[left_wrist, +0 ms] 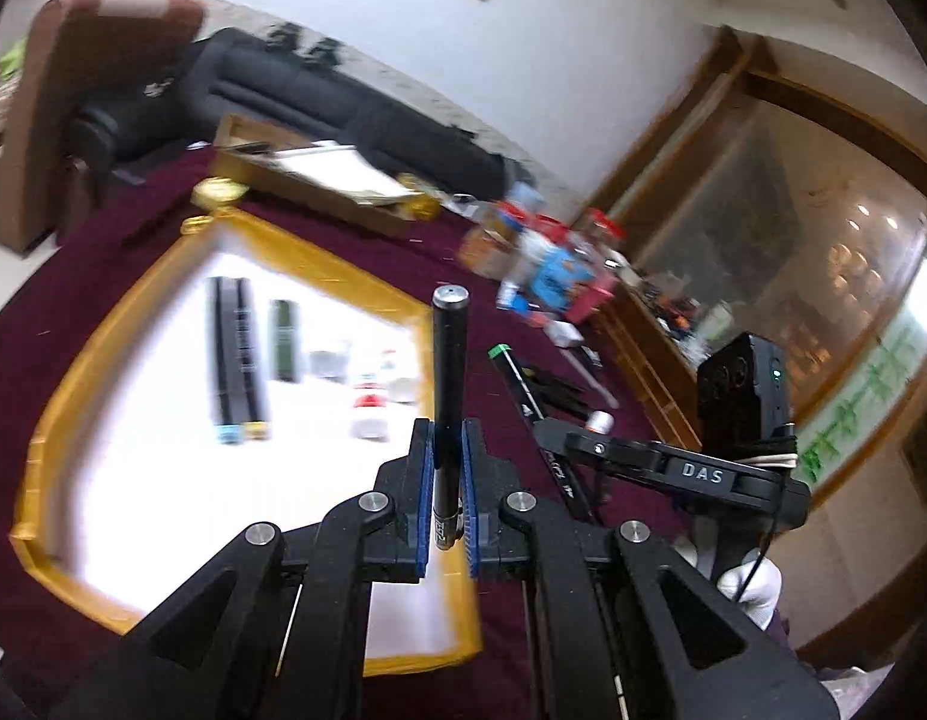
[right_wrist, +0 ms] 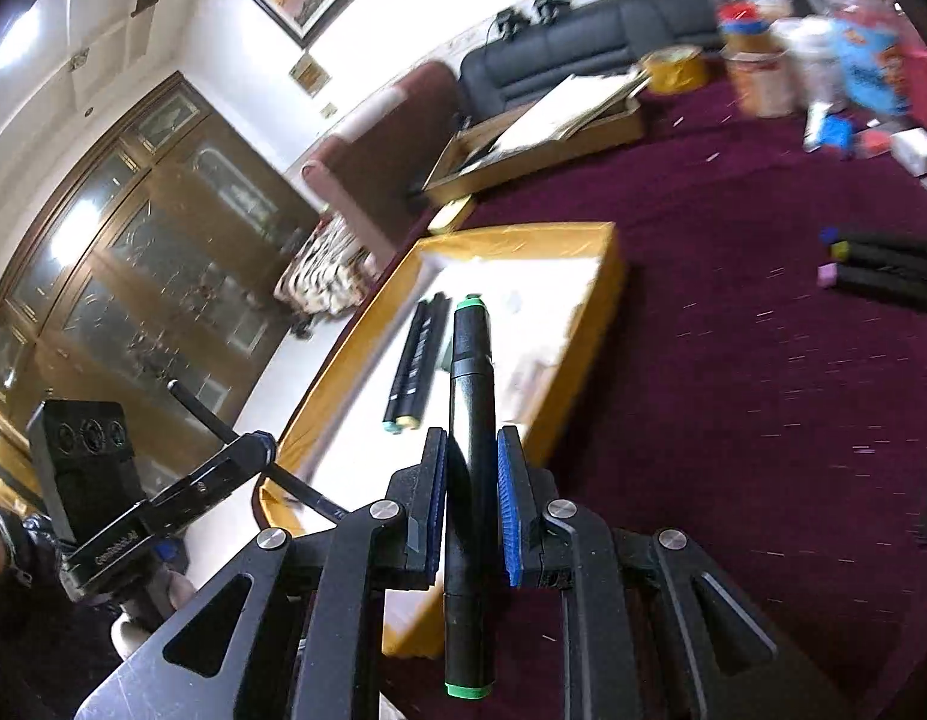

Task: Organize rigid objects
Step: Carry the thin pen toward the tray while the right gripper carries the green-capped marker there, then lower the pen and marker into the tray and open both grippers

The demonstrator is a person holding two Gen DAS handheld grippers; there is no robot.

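My left gripper point(left_wrist: 446, 438) is shut on a thin black pen with a silver tip point(left_wrist: 448, 360), held above the right edge of a yellow-rimmed white tray point(left_wrist: 91, 360). Black markers point(left_wrist: 235, 360) and small white items lie in the tray. My right gripper point(right_wrist: 470, 450) is shut on a thick black marker with green caps point(right_wrist: 470, 420), above the near side of the same tray point(right_wrist: 607, 300), where two black markers point(right_wrist: 418, 354) lie. The right gripper shows in the left wrist view point(left_wrist: 583, 438), and the left one in the right wrist view point(right_wrist: 247, 450).
The table has a maroon cloth point(right_wrist: 733, 390). More black markers point(right_wrist: 883, 270) lie on it at the right. A flat cardboard box point(right_wrist: 535, 132) and jars and packets point(right_wrist: 823, 60) stand at the back. A black sofa point(left_wrist: 313, 96) and a brown chair point(left_wrist: 61, 90) stand beyond.
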